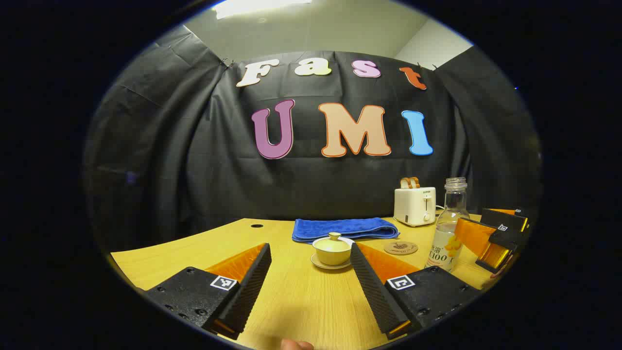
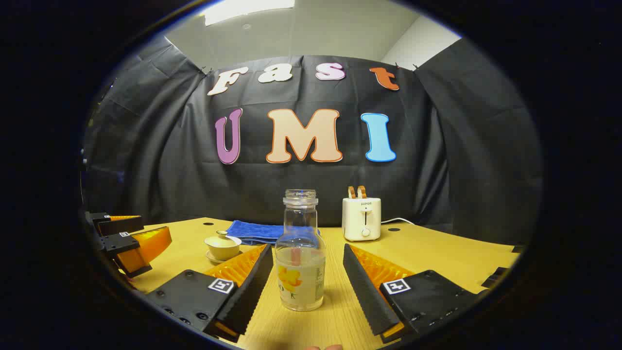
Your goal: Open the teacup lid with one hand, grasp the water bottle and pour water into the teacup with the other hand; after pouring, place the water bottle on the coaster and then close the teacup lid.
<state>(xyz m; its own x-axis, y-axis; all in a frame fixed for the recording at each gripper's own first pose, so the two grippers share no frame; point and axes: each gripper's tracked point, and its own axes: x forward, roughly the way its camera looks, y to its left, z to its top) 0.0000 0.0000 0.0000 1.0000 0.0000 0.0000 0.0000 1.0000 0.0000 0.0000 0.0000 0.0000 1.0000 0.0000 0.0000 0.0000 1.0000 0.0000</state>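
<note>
The left tongs (image 1: 309, 284) stand wide open, touching nothing; the lidded pale yellow ceramic teacup (image 1: 332, 249) sits on its saucer just ahead between the fingers. The right tongs (image 2: 306, 284) gape equally wide around the uncapped clear glass water bottle (image 2: 300, 253), both fingers apart from it. A round brown coaster (image 1: 401, 248) lies beside the bottle on the wooden table (image 1: 301, 301); a folded blue towel (image 1: 345, 228) and white toaster (image 2: 361, 218) stand behind.

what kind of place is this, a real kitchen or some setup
Most likely a staged recording booth, not a real kitchen: black cloth wall behind a wooden table set with a toaster, lidded teacup and water bottle.
</note>
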